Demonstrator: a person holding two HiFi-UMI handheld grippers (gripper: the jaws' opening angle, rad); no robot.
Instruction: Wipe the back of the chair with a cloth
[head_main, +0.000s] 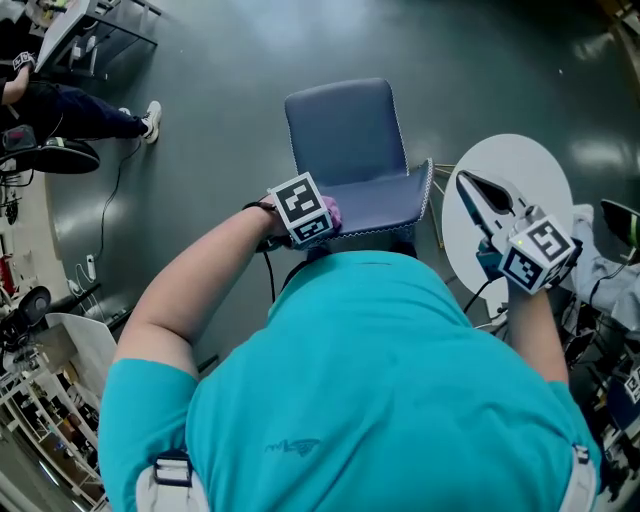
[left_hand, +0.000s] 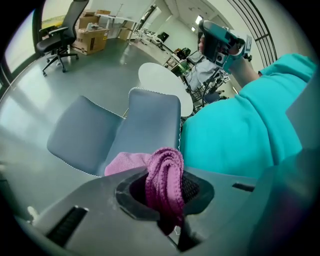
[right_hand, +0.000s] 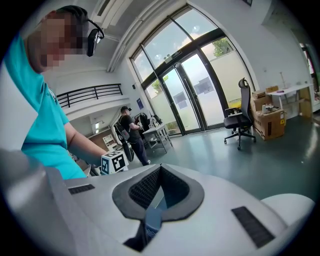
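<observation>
A blue-grey chair (head_main: 345, 130) stands in front of me, its back (head_main: 378, 205) nearest my body. In the left gripper view the back (left_hand: 150, 122) rises just beyond the jaws, with the seat (left_hand: 82, 137) to its left. My left gripper (head_main: 325, 222) is shut on a pink cloth (head_main: 331, 212) at the upper left edge of the back. The bunched cloth (left_hand: 165, 192) fills the left gripper (left_hand: 166, 172), and a flat part lies against the chair back. My right gripper (head_main: 466, 183) hangs over the white table with its jaws shut and empty; the right gripper (right_hand: 160, 170) points at the room.
A round white table (head_main: 525, 160) stands right of the chair, with cluttered gear (head_main: 610, 265) beyond it. A seated person (head_main: 70, 110) is at the far left. An office chair (left_hand: 60, 35) and cardboard boxes (left_hand: 92, 35) stand by the windows; another person (right_hand: 127, 131) stands at a desk.
</observation>
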